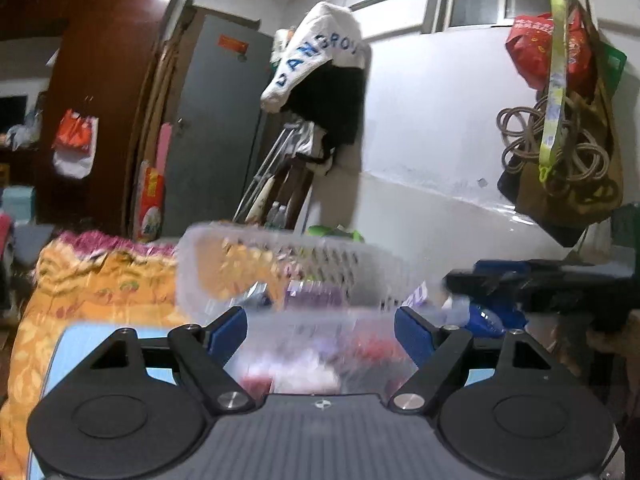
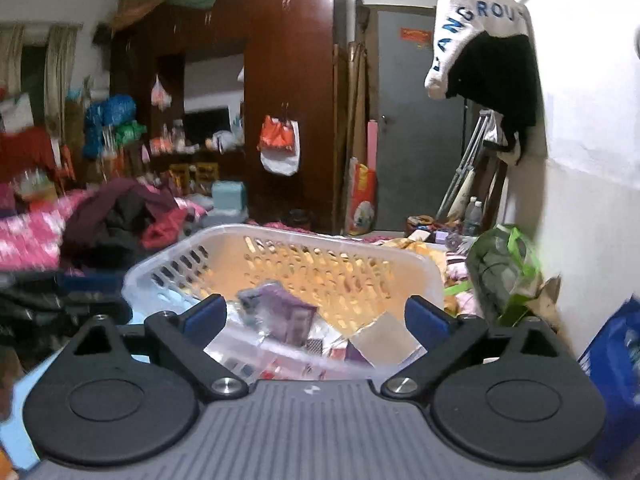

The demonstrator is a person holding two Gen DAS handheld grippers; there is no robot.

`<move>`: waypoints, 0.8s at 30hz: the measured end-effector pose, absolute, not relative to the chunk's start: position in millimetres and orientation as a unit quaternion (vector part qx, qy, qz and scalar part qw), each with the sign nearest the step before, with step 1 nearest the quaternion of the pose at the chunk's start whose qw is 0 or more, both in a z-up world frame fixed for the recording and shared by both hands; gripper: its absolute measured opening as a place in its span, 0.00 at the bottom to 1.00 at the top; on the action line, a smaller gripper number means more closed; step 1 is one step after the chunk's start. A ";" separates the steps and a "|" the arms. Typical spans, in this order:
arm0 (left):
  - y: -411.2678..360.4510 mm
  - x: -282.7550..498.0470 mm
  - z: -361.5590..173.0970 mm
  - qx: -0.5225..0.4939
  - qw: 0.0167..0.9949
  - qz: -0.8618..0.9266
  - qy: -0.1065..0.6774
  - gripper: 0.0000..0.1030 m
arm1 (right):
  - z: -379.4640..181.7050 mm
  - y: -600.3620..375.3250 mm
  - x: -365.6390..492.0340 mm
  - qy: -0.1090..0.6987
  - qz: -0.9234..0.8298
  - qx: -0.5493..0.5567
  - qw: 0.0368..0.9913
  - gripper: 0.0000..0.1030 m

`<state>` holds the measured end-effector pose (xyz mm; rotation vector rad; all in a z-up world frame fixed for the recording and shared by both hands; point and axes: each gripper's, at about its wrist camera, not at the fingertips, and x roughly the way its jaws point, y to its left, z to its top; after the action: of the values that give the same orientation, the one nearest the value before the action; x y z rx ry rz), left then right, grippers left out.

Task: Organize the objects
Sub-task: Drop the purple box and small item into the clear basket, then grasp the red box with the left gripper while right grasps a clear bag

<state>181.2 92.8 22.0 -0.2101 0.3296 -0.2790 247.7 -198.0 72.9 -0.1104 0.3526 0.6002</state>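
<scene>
**Hovering over the basket with both tongs apart**

Left wrist view: the left gripper (image 1: 320,330) has its blue-padded jaws spread, nothing pressed between them. Just ahead lies the translucent white plastic basket with slotted walls (image 1: 304,256), blurred, with small packets inside. It rests on an orange floral cloth (image 1: 100,280). A white garment with blue lettering (image 1: 320,48) hangs on the wall behind.

Right wrist view: the right gripper (image 2: 316,316) also stands wide, holding nothing. The same basket (image 2: 280,256) sits directly in front, a purple packet (image 2: 288,312) and other small wrappers lying inside. A green mesh bag (image 2: 504,268) sits to its right by the white wall.
</scene>
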 end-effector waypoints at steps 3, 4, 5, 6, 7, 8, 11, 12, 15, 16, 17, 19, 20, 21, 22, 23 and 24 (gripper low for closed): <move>98.0 163.5 -0.5 -0.106 0.968 -0.143 0.175 0.81 | 51.5 -224.2 219.5 0.151 0.311 -0.025 0.938 1.00; 98.0 160.6 -8.9 -0.104 0.967 -0.142 0.186 0.81 | 40.2 -230.4 212.3 0.152 0.301 -0.020 0.941 1.00; 96.9 159.8 -16.0 -0.101 0.965 -0.141 0.196 0.81 | 28.9 -233.7 210.9 0.167 0.295 -0.018 0.941 1.00; 94.7 161.6 -21.2 -0.096 0.963 -0.141 0.207 0.81 | 13.4 -235.5 210.8 0.191 0.295 -0.018 0.936 0.99; 92.5 164.6 -26.2 -0.092 0.962 -0.139 0.218 0.81 | 1.7 -234.7 212.8 0.206 0.293 -0.019 0.933 0.98; 90.5 168.4 -30.0 -0.088 0.961 -0.132 0.228 0.81 | -9.9 -232.6 215.4 0.221 0.290 -0.027 0.931 0.94; 89.5 179.7 -39.5 -0.077 0.959 -0.100 0.255 0.81 | -35.2 -226.8 224.4 0.259 0.289 -0.040 0.921 0.78; 92.1 182.2 -43.8 -0.075 0.957 -0.086 0.267 0.81 | -36.0 -229.7 226.7 0.259 0.296 -0.026 0.919 0.77; 101.8 185.2 -51.5 -0.086 0.953 -0.065 0.283 0.82 | -35.1 -229.6 230.6 0.266 0.301 -0.029 0.915 0.72; 108.2 181.5 -55.1 -0.102 0.951 -0.068 0.283 0.81 | -35.7 -228.8 232.1 0.269 0.303 -0.030 0.914 0.72; 113.0 180.1 -56.5 -0.107 0.951 -0.065 0.284 0.81 | -37.5 -227.8 232.7 0.275 0.304 -0.030 0.912 0.73; 117.3 180.7 -57.0 -0.104 0.951 -0.053 0.286 0.81 | -44.9 -225.2 235.8 0.294 0.319 -0.029 0.900 0.67; 120.4 180.0 -57.4 -0.111 0.951 -0.057 0.284 0.81 | -48.8 -222.8 236.9 0.303 0.335 -0.027 0.892 0.65; 121.7 180.3 -57.9 -0.116 0.950 -0.065 0.282 0.81 | -48.3 -219.3 235.0 0.297 0.340 -0.035 0.892 0.63; 123.7 180.0 -58.5 -0.122 0.949 -0.076 0.281 0.81 | -47.6 -217.0 234.2 0.296 0.339 -0.039 0.892 0.63; 124.9 180.1 -58.7 -0.124 0.948 -0.085 0.281 0.81 | -47.3 -213.4 234.6 0.297 0.335 -0.042 0.893 0.63; 122.8 182.0 -59.3 -0.121 0.947 -0.089 0.284 0.81 | -47.9 -210.9 234.8 0.300 0.333 -0.047 0.893 0.63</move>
<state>182.0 122.8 -59.3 -0.2459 0.5783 -0.1814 234.8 -210.9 -47.9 -0.0976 0.6230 0.6912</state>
